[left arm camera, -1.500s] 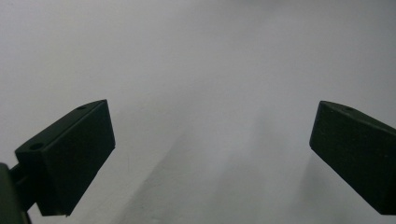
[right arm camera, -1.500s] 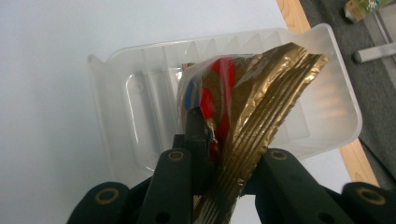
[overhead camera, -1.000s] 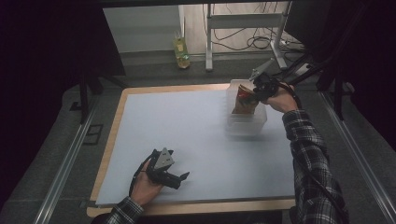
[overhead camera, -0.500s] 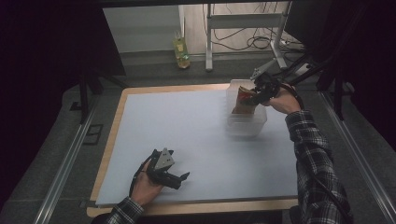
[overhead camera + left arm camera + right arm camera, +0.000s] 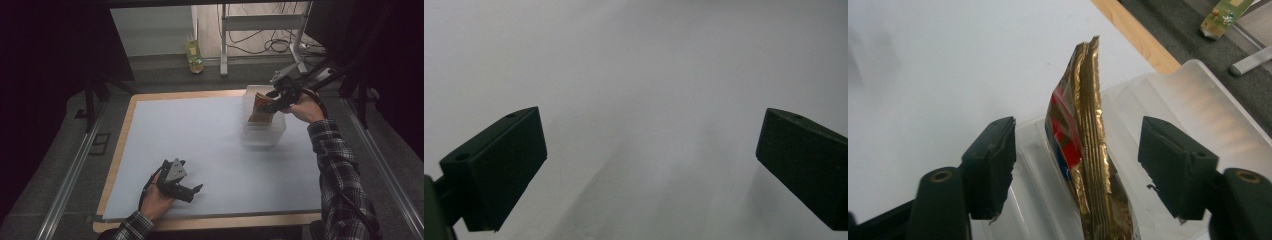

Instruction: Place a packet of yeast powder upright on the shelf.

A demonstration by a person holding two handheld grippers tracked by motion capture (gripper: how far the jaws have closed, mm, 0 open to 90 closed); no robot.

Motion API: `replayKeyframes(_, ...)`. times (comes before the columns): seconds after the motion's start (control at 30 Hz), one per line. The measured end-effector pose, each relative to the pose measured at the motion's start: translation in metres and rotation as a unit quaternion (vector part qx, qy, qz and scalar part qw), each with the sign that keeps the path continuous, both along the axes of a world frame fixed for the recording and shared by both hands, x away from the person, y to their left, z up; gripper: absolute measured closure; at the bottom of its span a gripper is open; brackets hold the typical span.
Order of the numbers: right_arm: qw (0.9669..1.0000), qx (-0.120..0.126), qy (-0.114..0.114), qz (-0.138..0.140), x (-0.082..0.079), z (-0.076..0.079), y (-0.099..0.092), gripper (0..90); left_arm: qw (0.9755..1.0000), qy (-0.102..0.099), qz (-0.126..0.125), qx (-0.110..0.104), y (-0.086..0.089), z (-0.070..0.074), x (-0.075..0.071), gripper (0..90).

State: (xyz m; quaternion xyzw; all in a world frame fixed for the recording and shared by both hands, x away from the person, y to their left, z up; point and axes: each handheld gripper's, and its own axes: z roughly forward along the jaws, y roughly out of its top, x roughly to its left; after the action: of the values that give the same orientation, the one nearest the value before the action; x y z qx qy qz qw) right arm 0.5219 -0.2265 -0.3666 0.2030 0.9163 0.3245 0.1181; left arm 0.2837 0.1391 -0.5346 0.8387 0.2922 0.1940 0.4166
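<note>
Two hand-held grippers are working over the table point(image 5: 150, 150), which is carrying a smooth, matte white sheet inside a wooden border. At about 2 o'clock on the sheet, the right gripper point(image 5: 1077, 165) is hovering over a clear plastic container point(image 5: 260, 135), a shallow rectangular tub with rounded, translucent walls. A snack packet point(image 5: 1088, 165) is standing on edge inside that tub, its crimped top seam pointing upward. The packet is made of glossy gold foil with red and blue print, and its sealed edge is showing fine ribbing.

The right gripper's jaws have just been opening. They are now standing spread, one on each side of the packet with a visible gap on both sides, so the pads are no longer pressing on the foil. Judging from this, the packet is being left in the tub, and the tub wall is probably keeping it upright.

At about 7 o'clock, the left gripper point(image 5: 177, 182) is lying low over the bare sheet, well apart from the tub. Its black, blocky jaws are spread wide with nothing between them, apparently parked clear of the working area.
</note>
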Motion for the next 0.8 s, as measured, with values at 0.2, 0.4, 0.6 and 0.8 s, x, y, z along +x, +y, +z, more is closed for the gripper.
replayKeyframes(0.2,0.9998,0.016,-0.003,-0.008,-0.005,0.005,-0.003,21.4,1.0000,-0.001,0.000,0.001,0.000,0.000,0.000,0.0)
replayKeyframes(0.4,0.9996,0.022,-0.012,-0.008,-0.011,0.008,-0.002,12.7,1.0000,-0.001,0.000,0.003,0.000,0.000,0.000,0.0)
replayKeyframes(0.6,0.9992,0.031,-0.021,-0.012,-0.019,0.011,-0.001,8.5,1.0000,-0.001,0.000,0.004,-0.001,0.000,-0.001,0.0)
replayKeyframes(0.8,0.9987,0.045,-0.023,-0.008,-0.027,0.017,-0.001,6.8,1.0000,-0.002,0.000,0.005,-0.001,0.000,-0.001,0.0)
